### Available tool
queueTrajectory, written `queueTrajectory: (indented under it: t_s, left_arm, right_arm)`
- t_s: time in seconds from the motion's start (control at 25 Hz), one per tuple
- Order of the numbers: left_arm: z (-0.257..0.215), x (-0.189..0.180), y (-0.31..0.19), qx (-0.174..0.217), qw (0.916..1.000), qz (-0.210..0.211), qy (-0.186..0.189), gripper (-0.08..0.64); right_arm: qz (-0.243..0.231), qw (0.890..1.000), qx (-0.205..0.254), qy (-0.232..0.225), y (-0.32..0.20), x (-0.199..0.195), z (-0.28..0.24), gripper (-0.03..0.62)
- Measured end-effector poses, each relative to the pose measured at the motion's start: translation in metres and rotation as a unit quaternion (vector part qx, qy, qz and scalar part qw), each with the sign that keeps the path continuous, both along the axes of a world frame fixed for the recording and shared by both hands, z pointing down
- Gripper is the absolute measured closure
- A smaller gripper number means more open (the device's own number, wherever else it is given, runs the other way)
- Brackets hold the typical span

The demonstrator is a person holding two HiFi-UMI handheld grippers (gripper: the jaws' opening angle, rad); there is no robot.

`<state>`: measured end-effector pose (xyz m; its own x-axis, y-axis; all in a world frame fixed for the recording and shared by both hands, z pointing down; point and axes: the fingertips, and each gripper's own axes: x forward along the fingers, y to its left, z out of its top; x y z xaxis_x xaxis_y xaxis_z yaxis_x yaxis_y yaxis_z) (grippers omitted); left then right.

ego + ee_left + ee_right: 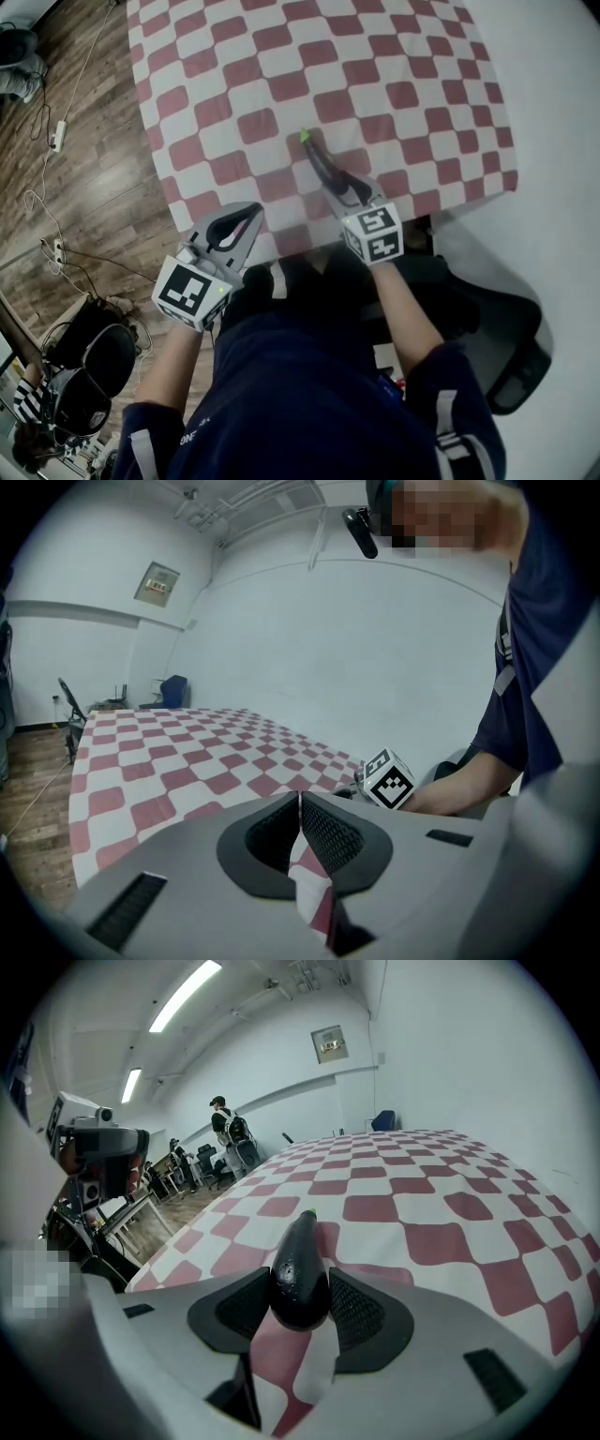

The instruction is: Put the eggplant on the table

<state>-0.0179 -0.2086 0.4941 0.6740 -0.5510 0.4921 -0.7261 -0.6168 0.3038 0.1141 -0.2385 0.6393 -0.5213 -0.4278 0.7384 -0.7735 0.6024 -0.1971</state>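
**Right gripper clamped, left gripper closed and empty**

The right gripper (301, 1288) angles forward and down, its jaws pressed on both sides of the eggplant (298, 1258); the left gripper (300, 801) sits nearer the body, jaws together on nothing; the left forearm (173, 361) and right forearm (405, 309) reach forward, bare; the left wrist seems turned slightly inward.

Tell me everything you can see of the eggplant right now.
The eggplant is small, slim and glossy dark purple, nearly black, with a bright green stem tip pointing away from the person. Its blunt end is clamped between the right gripper's black ribbed pads, one on each side. It is held over the near part of the red-and-white checkered tablecloth; whether it touches the cloth cannot be told.
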Motion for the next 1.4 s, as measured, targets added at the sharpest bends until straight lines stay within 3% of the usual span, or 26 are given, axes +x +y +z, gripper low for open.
queueTrajectory:
  t_s: [0.6,0.8,1.16,1.4]
  left_arm:
    - [0.002,-0.005,-0.001,0.000,1.0000,0.009,0.001,0.528]
    - [0.001,-0.008,0.010,-0.003,0.9999,0.016,0.005,0.528]
    - [-0.017,-0.013,0.024,0.023,0.9995,0.019,0.010,0.528]
    - [-0.041,-0.015,0.037,0.061,0.9978,0.021,0.019,0.528]
  right_arm:
    - [-0.001,0.998,-0.026,0.052,0.011,0.001,0.028,0.376]
    - [0.004,0.998,-0.028,0.053,0.015,0.001,0.028,0.346]
    - [0.026,0.998,0.022,0.051,0.013,0.004,-0.007,0.324]
    - [0.030,0.997,0.066,0.010,0.024,-0.010,-0.065,0.325]
